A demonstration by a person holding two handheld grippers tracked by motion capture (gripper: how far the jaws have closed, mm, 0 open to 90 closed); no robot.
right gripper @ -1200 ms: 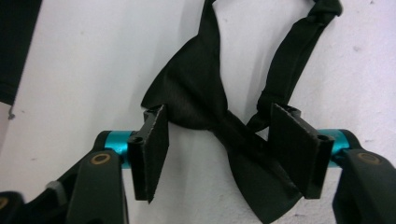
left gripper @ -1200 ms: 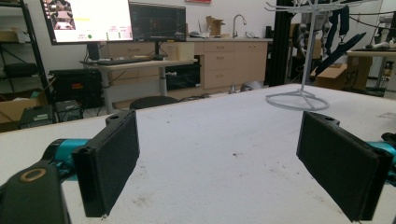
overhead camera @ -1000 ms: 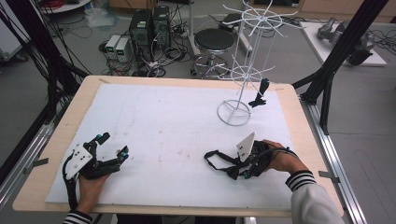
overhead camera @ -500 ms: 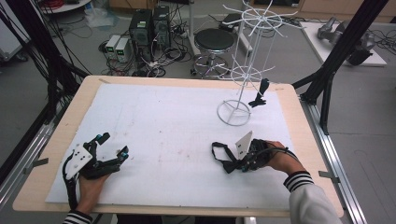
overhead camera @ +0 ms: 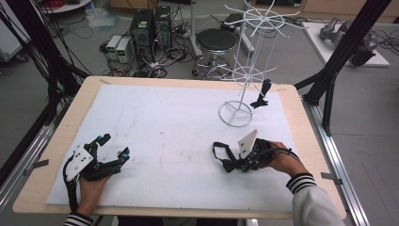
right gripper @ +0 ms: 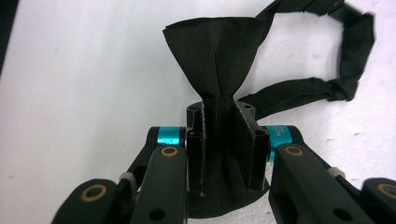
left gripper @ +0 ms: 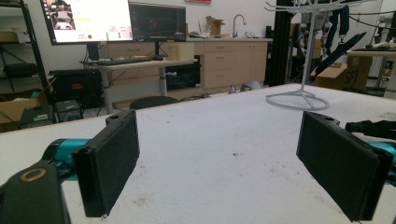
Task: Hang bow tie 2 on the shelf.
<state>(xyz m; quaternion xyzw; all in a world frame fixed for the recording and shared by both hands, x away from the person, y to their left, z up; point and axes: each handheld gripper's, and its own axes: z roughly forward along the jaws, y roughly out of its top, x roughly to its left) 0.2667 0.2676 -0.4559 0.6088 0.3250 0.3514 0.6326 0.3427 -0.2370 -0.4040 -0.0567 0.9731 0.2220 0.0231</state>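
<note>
White mat (overhead camera: 179, 127) covering table. Right gripper (overhead camera: 230, 164) pinching bow tie (right gripper: 217, 51) at knot, strap trailing. Left gripper (overhead camera: 113, 150) resting wide, empty. Rack (overhead camera: 249, 70) at 1 o'clock waiting; lifting and hanging remaining.

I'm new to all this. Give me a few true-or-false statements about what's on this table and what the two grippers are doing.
1. The right gripper is clamped on a black bow tie. True.
2. The left gripper holds a bow tie too. False: its jaws stand open with nothing between them.
3. A white wire rack stands on the table. True.
4. The rack's hooks are all bare. False: a dark item hangs from it.
5. The bow tie's strap trails on the white table cover. True.
</note>
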